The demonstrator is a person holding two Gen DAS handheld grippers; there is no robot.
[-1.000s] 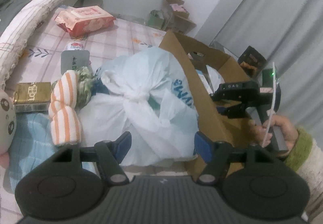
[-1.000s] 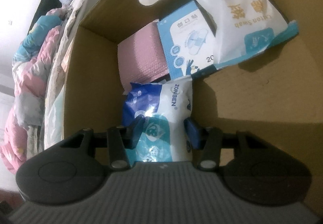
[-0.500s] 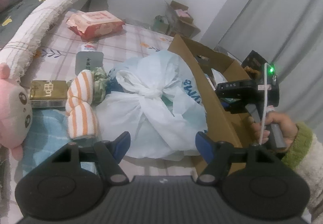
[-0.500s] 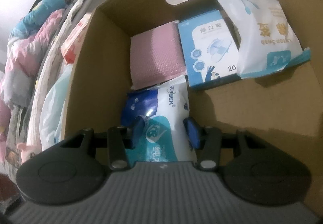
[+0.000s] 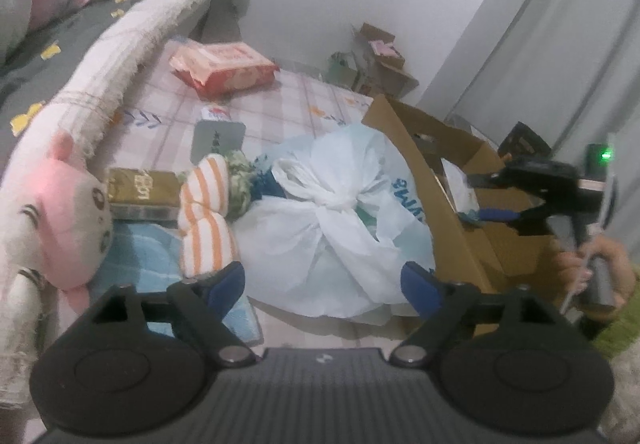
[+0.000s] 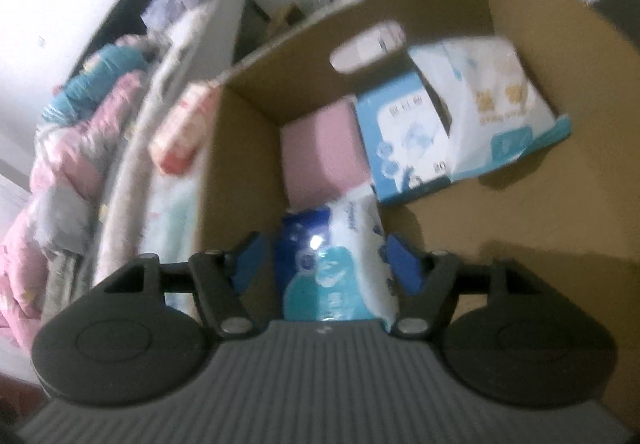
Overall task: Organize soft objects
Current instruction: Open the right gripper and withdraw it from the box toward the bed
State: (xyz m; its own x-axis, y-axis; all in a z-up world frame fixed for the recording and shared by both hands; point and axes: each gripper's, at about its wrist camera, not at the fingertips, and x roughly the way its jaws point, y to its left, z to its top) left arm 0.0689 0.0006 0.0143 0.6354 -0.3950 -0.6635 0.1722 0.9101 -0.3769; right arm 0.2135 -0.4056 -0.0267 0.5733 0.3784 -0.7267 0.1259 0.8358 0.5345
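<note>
- The right gripper (image 6: 323,262) has just been opening: a second ago its blue pads pinched the blue-and-white wipes pack (image 6: 338,264); now they stand off either side of it, released, the pack lying on the floor of the cardboard box (image 6: 520,236) by its left wall.
- The right gripper has also lifted, so more of the box shows than before.
- The left gripper (image 5: 323,282) has been opening too; it is wide apart with nothing clamped, over the knotted white plastic bag (image 5: 332,228).
- Further in the box: a pink pad (image 6: 324,152), a blue carton (image 6: 404,140) and a white cotton-swab bag (image 6: 492,112) leaning at the far wall.
- The bag leans against the box's outer side on the checked mat (image 5: 280,104); striped socks (image 5: 206,220), a plush toy (image 5: 60,212) and a gold box (image 5: 142,190) lie to its left, a red pack (image 5: 224,68) towards the mat's far edge.
</note>
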